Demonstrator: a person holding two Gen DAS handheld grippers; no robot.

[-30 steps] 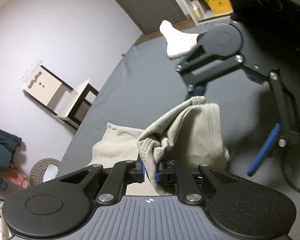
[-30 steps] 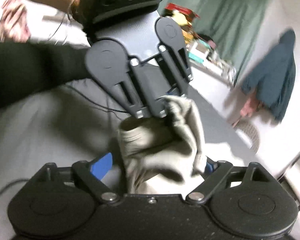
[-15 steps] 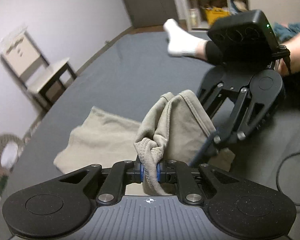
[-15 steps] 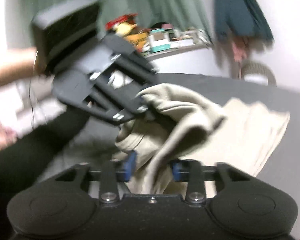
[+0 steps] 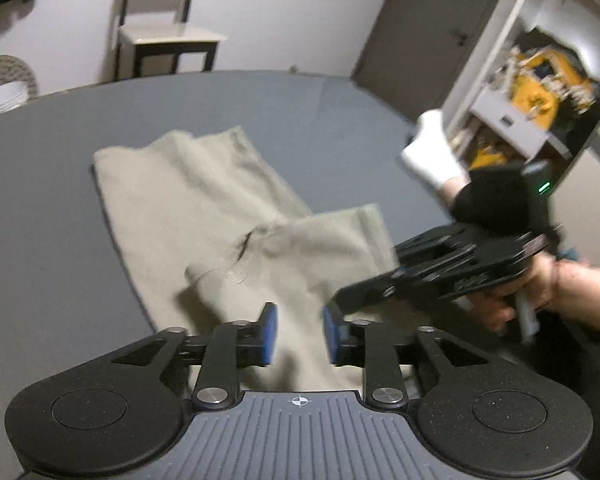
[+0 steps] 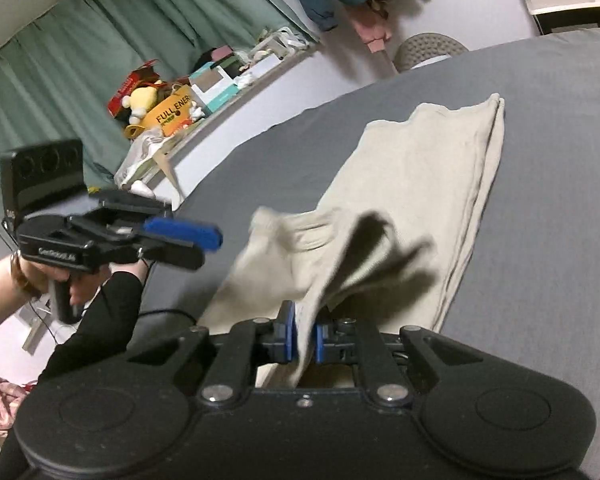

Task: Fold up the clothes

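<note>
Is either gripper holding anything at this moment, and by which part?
The right gripper pinches a raised fold of the beige garment near its near end. The left gripper is open and holds nothing.

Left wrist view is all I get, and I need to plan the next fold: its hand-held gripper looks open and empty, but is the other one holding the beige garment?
Observer: Yes. In the right wrist view the right hand-held gripper is shut on an edge of the beige garment, with cloth pinched between its blue pads.
Operator: Is the cloth it holds lying flat?
Observer: No. That near part is raised and blurred above the grey surface.
Operator: And the far end?
Observer: It lies flat, with two layers showing along its right edge.
Operator: Is my gripper clear of the cloth?
Observer: The left hand-held gripper is off to the left of it, holding nothing.
</note>
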